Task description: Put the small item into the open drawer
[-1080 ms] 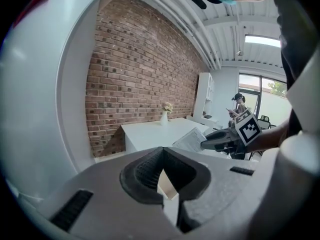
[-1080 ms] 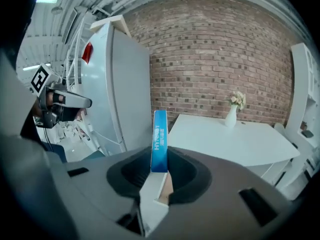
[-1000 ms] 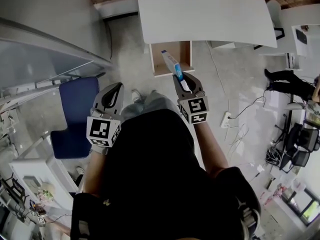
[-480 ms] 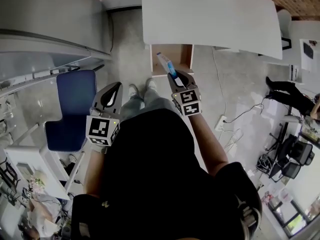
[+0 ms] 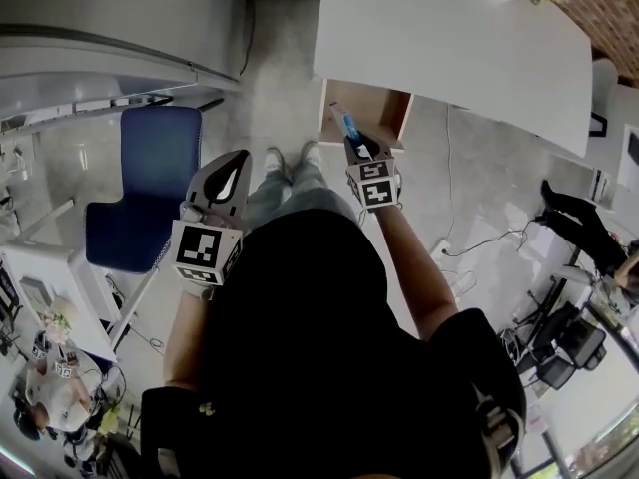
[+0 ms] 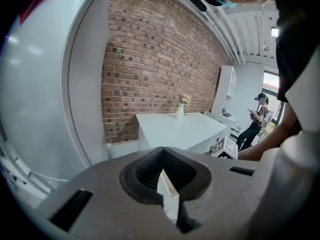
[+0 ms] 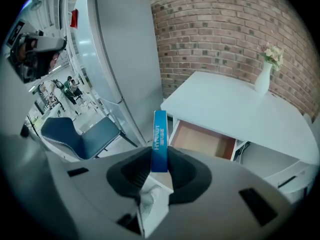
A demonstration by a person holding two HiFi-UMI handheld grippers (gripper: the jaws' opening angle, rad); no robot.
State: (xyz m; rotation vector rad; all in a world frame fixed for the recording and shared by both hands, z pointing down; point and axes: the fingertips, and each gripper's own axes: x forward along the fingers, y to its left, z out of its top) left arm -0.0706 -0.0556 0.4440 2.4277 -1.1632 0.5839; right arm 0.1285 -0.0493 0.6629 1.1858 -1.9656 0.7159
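My right gripper (image 5: pixel 359 151) is shut on a slim blue and white box (image 5: pixel 346 126), which sticks up out of its jaws. It hangs just in front of the open drawer (image 5: pixel 387 109), whose bare wooden inside shows under the white table (image 5: pixel 449 38). In the right gripper view the box (image 7: pixel 160 141) stands upright between the pads of the right gripper (image 7: pixel 160 159), with the drawer (image 7: pixel 202 140) just beyond to the right. My left gripper (image 5: pixel 235 168) is held lower left, shut and holding nothing. In the left gripper view the left gripper (image 6: pixel 162 154) points toward the table (image 6: pixel 180 126).
A blue chair (image 5: pixel 140 183) stands at the left, beside a large grey cabinet (image 5: pixel 100 18). A vase of flowers (image 7: pixel 264 76) sits on the table. Cables and a power strip (image 5: pixel 444 252) lie on the floor at the right. A person (image 5: pixel 584 223) stands far right.
My right gripper has dropped and moved closer to the open drawer with the box still held. The left gripper has barely shifted. The view has swung so the table sits more to the right.
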